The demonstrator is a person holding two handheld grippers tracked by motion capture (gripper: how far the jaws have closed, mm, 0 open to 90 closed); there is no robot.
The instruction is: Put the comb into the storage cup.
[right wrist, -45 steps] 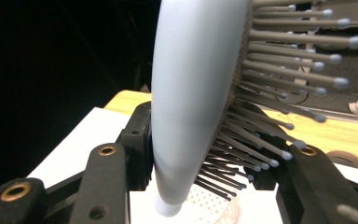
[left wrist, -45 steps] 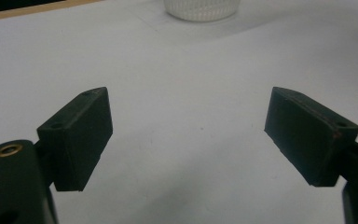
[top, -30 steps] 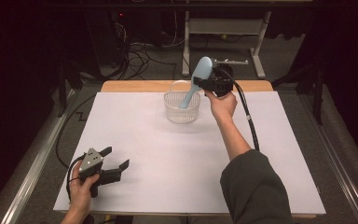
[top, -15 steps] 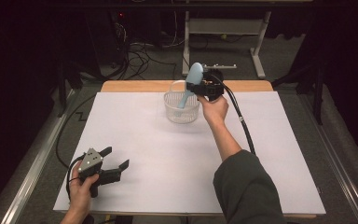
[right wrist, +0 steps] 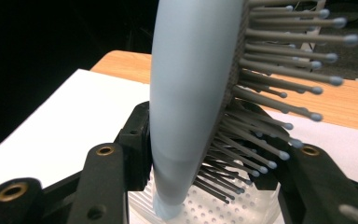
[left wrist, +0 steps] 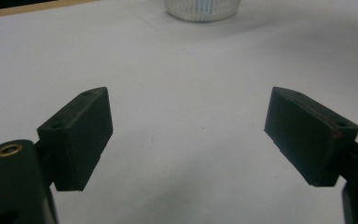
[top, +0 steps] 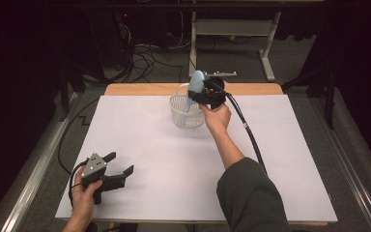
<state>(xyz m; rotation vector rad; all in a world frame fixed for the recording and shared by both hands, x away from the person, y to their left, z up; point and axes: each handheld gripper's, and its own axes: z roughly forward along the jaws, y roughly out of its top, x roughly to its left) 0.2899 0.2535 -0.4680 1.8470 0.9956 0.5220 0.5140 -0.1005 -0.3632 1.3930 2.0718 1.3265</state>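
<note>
One hairbrush (top: 194,88) pinched in our right gripper (right wrist: 200,154), handle-down just above basket (top: 187,112) | left gripper (top: 118,166) spread, empty, well apart from basket | we lower straight, release once seated.

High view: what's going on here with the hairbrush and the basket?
A person's right tongs are shut on a pale blue plastic hairbrush with grey bristles, held handle-down over a clear perforated plastic basket at the far edge of the white table; the handle tip is just inside the rim. The left tongs rest open near the front-left corner, holding nothing.
</note>
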